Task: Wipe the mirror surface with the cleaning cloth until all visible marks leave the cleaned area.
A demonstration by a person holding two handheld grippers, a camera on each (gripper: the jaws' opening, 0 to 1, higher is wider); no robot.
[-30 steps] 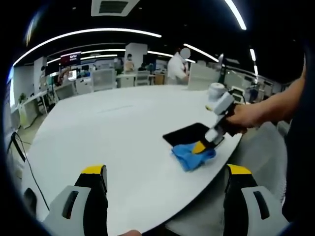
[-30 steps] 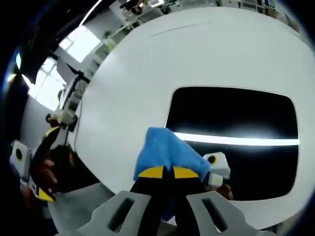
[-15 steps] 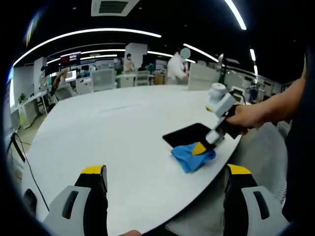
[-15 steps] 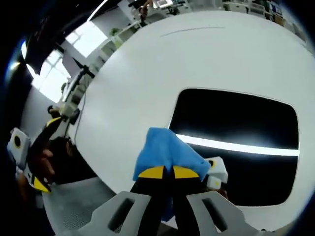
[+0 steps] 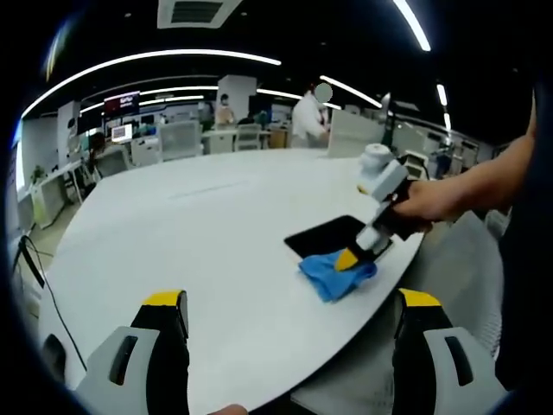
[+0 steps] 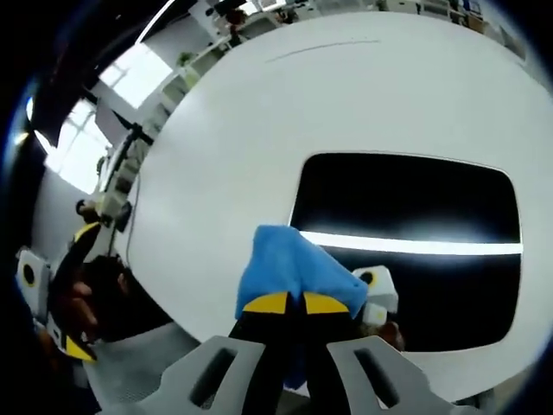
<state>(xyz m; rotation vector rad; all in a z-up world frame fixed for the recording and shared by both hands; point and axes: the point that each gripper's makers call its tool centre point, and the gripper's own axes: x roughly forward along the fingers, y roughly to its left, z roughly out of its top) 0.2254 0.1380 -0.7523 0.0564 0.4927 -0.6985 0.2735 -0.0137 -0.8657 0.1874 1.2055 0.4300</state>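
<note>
Left gripper (image 5: 289, 304): your jaws stand wide apart with nothing between them, off the table's near edge.
Right gripper (image 6: 295, 303): your jaws are pinched together on the blue cleaning cloth (image 6: 289, 270); in the left gripper view that gripper (image 5: 348, 259) presses the cloth (image 5: 337, 272) down.
Cloth: bunched, lying over the mirror's near corner, close to the table's right edge.
Mirror (image 6: 406, 216): dark rectangle flat on the white table (image 6: 259, 130), long axis running along that edge.
Reflection: a bright strip crosses the glass.
</note>
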